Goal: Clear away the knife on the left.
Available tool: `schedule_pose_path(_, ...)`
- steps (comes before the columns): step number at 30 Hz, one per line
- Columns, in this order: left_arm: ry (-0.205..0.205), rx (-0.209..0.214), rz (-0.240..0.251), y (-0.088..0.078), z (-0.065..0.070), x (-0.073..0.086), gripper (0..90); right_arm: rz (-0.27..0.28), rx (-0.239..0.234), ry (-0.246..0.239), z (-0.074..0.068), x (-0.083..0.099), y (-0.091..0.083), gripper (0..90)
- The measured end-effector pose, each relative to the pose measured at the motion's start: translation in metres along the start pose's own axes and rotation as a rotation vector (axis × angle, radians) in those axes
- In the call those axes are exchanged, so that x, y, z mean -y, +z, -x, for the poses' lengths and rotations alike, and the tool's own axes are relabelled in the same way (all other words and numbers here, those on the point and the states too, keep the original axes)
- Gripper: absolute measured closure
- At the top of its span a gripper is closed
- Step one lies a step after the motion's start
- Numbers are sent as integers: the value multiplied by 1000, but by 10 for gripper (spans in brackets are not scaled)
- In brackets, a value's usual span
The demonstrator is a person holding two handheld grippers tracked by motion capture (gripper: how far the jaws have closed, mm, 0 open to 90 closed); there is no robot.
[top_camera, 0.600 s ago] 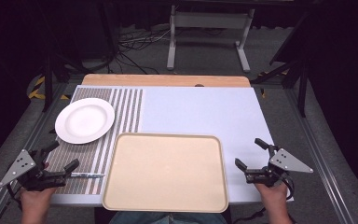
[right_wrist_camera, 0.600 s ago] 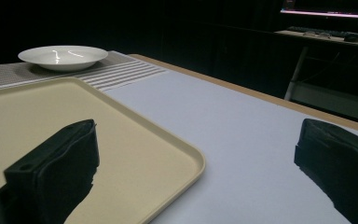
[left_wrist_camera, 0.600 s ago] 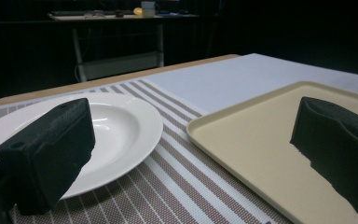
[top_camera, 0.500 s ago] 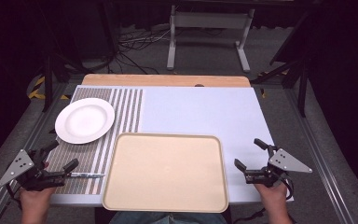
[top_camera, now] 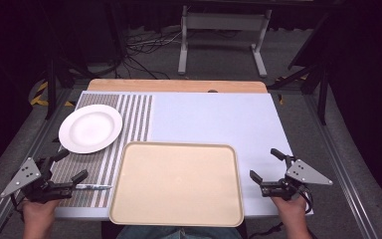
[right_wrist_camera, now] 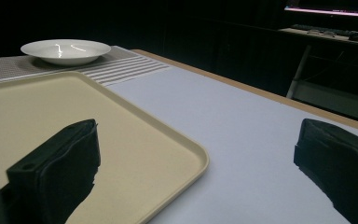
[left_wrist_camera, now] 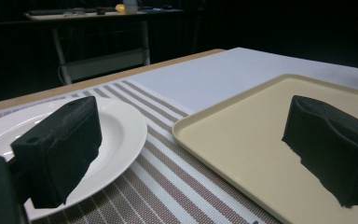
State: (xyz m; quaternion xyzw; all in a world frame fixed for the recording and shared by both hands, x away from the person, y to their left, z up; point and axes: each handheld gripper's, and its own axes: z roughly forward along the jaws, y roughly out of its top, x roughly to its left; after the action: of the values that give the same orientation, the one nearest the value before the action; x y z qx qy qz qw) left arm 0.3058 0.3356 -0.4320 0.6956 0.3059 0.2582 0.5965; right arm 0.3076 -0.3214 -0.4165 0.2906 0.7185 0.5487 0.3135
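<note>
A white plate rests on the striped placemat at the left. In front of it lies a large beige tray with nothing on it. My left gripper is held low at the table's front left corner, open, with nothing between its fingers. In the left gripper view the left gripper looks between the plate and the tray. My right gripper is open and bare at the front right, beside the tray. The right gripper faces the tray's corner and the far plate.
A thin silver utensil, maybe a knife, lies on the placemat between my left gripper and the tray. A pale blue mat covers the table's middle and right. A wooden strip runs along the far edge. A metal stand is on the floor beyond.
</note>
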Motion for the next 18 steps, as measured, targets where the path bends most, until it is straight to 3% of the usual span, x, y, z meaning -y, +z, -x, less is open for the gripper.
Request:
schedule_pose_path(7,-10,47,-14,0,2,-3,14,-8,-5,-6,0,0,2,8)
schedule_pose_path(13,5,52,-28,-2,3,-9,21,-10,1,-7,0,1,1,8)
schedule_pose_path(18,45,64,-99,-3,2,-19,21,-11,2,2,0,1,2,8)
